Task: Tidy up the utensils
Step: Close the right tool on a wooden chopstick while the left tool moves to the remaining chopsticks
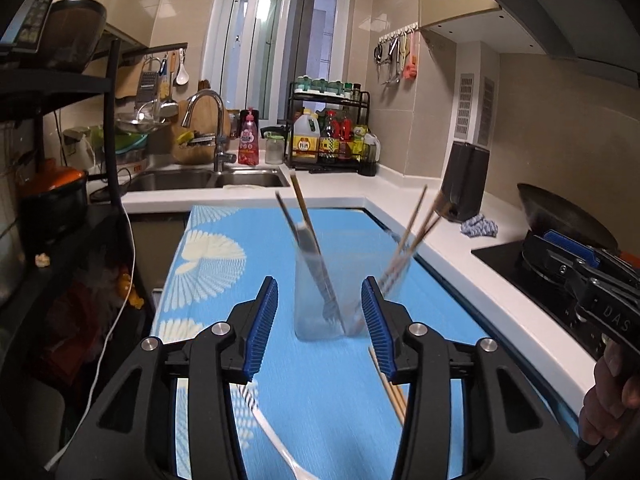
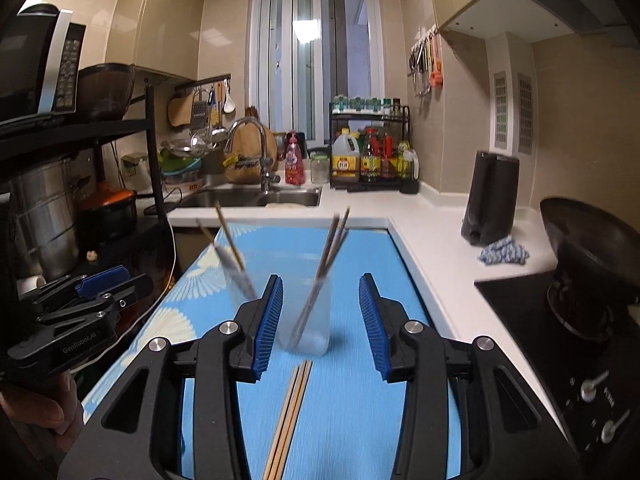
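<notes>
Two clear cups stand on the blue mat. In the left wrist view the nearer cup (image 1: 316,300) holds a fork and other utensils; the other cup (image 1: 394,276) holds chopsticks. My left gripper (image 1: 320,328) is open and empty, just short of the nearer cup. In the right wrist view my right gripper (image 2: 320,324) is open and empty in front of the chopstick cup (image 2: 308,312); the utensil cup (image 2: 236,272) stands to its left. Loose chopsticks (image 2: 290,412) lie on the mat below the right gripper. A white plastic utensil (image 1: 272,436) lies under the left gripper.
The blue mat (image 1: 332,400) covers a narrow table. A white counter (image 2: 432,232) runs along the right with a black stove (image 2: 560,328), a wok (image 2: 588,236), a rag (image 2: 504,256) and a black appliance (image 2: 492,196). Sink (image 2: 256,198) behind; shelf rack (image 2: 60,200) left.
</notes>
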`<state>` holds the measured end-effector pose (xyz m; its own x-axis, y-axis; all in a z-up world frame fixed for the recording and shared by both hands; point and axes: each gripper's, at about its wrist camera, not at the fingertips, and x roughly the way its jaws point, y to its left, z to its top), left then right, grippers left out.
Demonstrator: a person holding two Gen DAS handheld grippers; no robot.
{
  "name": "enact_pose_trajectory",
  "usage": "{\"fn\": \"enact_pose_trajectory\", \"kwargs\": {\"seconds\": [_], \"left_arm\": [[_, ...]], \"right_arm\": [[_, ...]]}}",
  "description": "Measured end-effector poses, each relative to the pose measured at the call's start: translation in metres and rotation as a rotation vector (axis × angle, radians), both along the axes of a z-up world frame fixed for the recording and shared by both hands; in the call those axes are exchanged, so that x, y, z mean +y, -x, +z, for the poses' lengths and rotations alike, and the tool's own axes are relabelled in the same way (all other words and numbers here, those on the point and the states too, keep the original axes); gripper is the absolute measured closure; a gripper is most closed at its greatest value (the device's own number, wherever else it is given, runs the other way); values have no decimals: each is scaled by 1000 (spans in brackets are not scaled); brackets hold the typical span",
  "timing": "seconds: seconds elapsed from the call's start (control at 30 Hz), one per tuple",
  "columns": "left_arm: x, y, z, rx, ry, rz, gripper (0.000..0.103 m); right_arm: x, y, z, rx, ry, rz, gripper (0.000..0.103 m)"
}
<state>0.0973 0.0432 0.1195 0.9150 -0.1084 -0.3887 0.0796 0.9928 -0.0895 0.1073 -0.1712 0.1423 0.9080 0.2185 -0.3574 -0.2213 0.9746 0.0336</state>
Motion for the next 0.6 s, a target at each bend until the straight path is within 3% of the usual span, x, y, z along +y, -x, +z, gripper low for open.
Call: {"fn": "enact_pose_trajectory", "kwargs": {"seconds": [0.1,0.27,0.43,0.53,0.6], "left_arm": [[-2,13,-24,17,-16,15,58],[-7,31,-63,61,-19,28,57],[-8,48,-104,126,-28,63,59],[-6,49,-120,169,-21,67,74],[-9,48,-125,183,-26,53,76]], "right_arm": [[-1,10,-30,59,-11,11,65],[-4,24,-78,168,-23,30,90],[1,29,-114,247,-7,42,91],[7,29,-130,284,-4,54,91],[13,27,-139,306,-1,67,91]]}}
